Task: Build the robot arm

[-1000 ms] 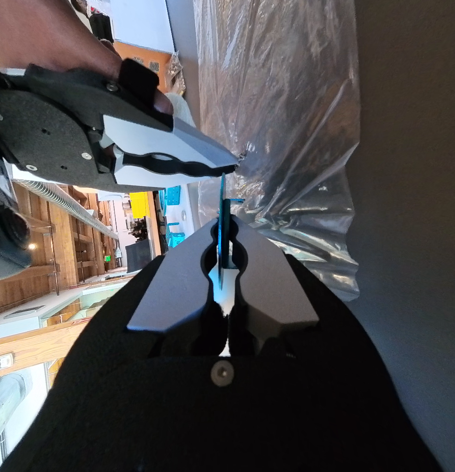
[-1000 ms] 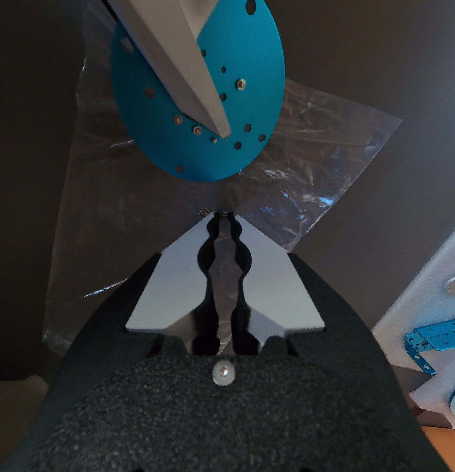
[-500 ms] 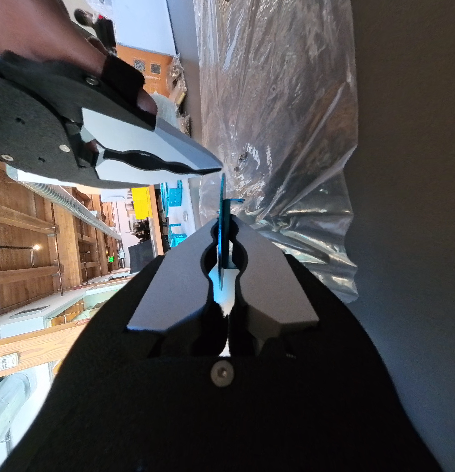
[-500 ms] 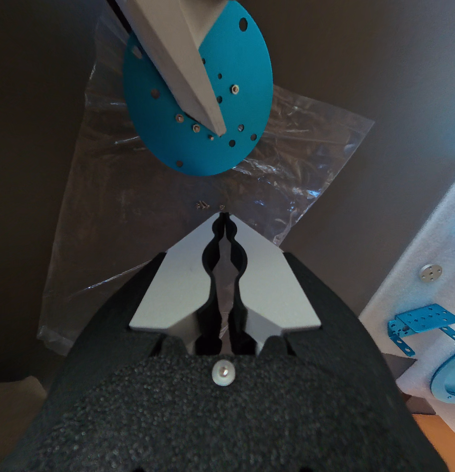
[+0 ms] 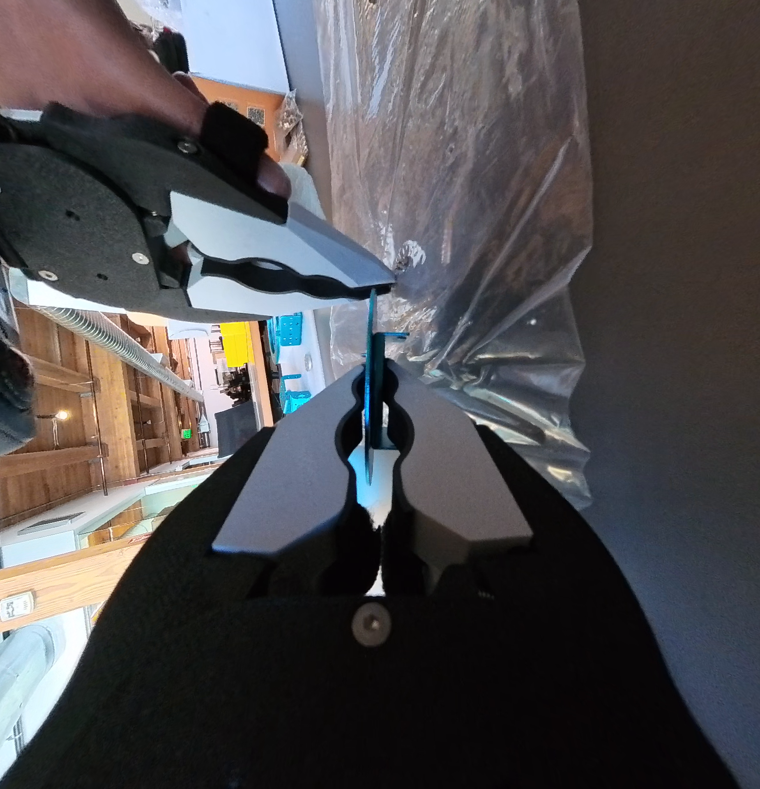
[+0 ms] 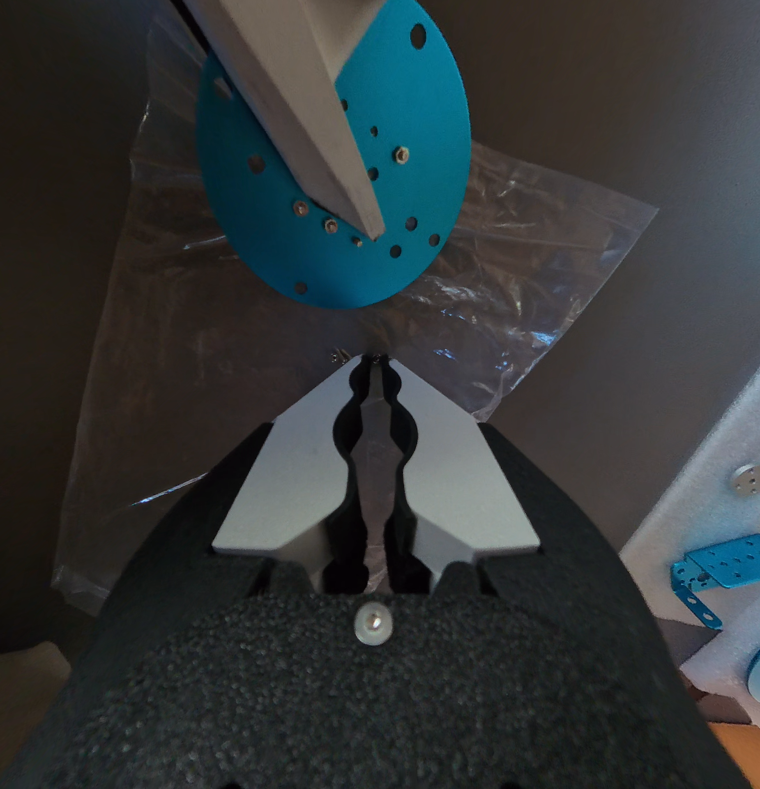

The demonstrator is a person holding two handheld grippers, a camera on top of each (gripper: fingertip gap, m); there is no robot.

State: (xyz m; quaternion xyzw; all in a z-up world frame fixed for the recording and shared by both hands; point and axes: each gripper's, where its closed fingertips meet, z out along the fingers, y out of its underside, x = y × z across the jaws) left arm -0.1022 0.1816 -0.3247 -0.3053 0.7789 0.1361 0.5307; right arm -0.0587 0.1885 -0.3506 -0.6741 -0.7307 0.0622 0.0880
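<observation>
My left gripper (image 5: 376, 363) is shut on a round blue metal disc (image 5: 371, 324) with several holes and holds it on edge above a clear plastic bag (image 5: 476, 170). A small blue bracket (image 5: 389, 339) sticks out of the disc's right side. In the right wrist view the disc (image 6: 340, 256) hangs just beyond my right gripper (image 6: 374, 358), with a left finger (image 6: 301, 106) across it. My right gripper is shut, its tips down on the bag (image 6: 199, 384) around a small screw (image 6: 376, 359). Two more screws (image 6: 339, 356) lie just left. It also shows in the left wrist view (image 5: 389, 288).
The bag lies on a dark table (image 6: 626, 106). A white foam tray (image 6: 690, 512) at the right holds a blue perforated bracket (image 6: 719, 568) and a silver hub (image 6: 751, 480). A person's hand (image 5: 113, 64) holds the right gripper. Wooden shelving (image 5: 92, 405) lies far off. The grippers' ends are close to 6 cm from one another.
My right gripper drew back from the bag half a second ago and has come forward and down onto the screws again. The left gripper has kept the disc still.
</observation>
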